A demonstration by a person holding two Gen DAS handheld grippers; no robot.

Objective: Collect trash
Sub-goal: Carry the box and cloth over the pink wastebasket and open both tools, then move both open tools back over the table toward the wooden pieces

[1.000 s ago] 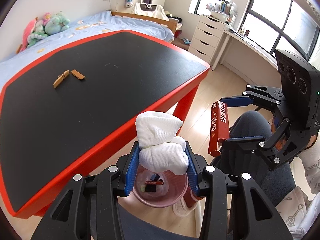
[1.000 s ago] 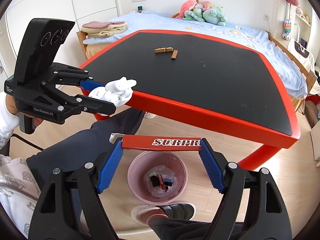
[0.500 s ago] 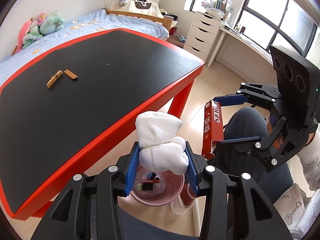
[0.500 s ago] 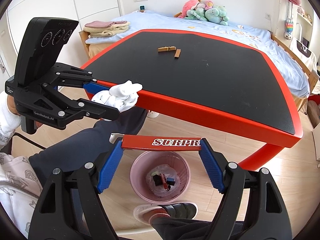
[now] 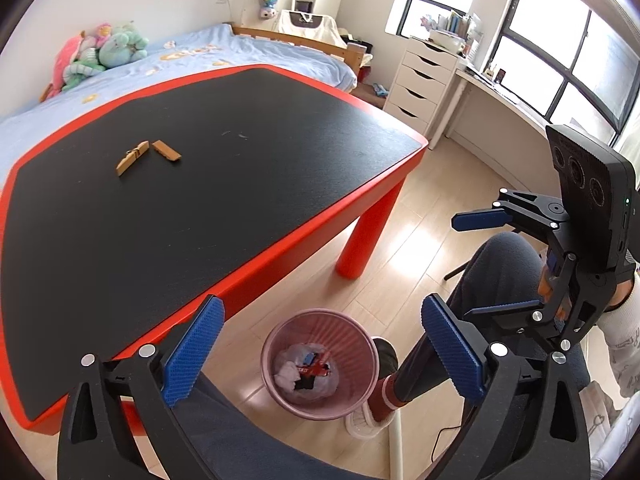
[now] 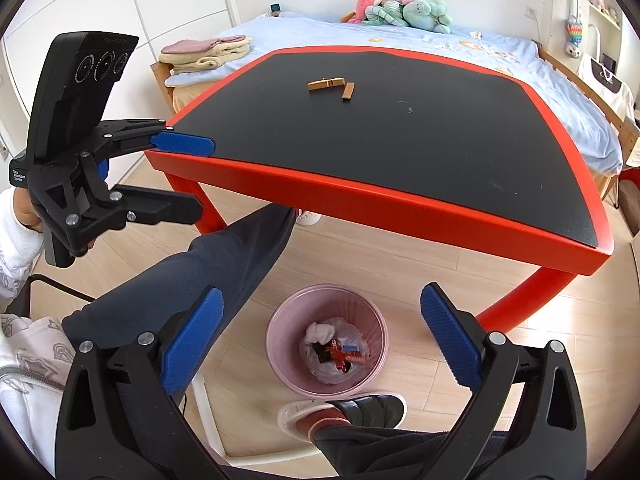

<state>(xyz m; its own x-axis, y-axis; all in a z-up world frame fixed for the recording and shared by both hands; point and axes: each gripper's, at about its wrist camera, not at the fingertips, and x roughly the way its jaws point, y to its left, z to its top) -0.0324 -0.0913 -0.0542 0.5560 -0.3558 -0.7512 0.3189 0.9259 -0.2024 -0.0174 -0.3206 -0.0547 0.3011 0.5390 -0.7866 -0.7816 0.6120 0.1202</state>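
**Both grippers empty above the bin**

The left gripper [image 5: 320,352] hung with its blue pads spread wide and nothing between them, directly above the pink bin [image 5: 320,364] on the wooden floor [image 5: 420,248]. The right gripper [image 6: 320,340] was likewise spread wide and empty, over the same bin [image 6: 326,340]. Each gripper showed in the other's view, also with fingers apart: the right one [image 5: 484,264] at the right edge of the left view, the left one [image 6: 192,178] at the left of the right view, near the table's corner.

Inside the bin lay a crumpled white wad [image 6: 320,332], beside a red wrapper [image 6: 340,354] and some darker scraps on a clear liner. The bin stood just off the near edge of the red-rimmed black table [image 6: 400,196], beside the person's slippered foot [image 6: 344,410].

On the far part of the tabletop two small wooden pieces [image 5: 146,154] lay close together, well apart from the grippers. Beyond the table was a bed [image 6: 500,48] with stuffed toys [image 6: 404,8].
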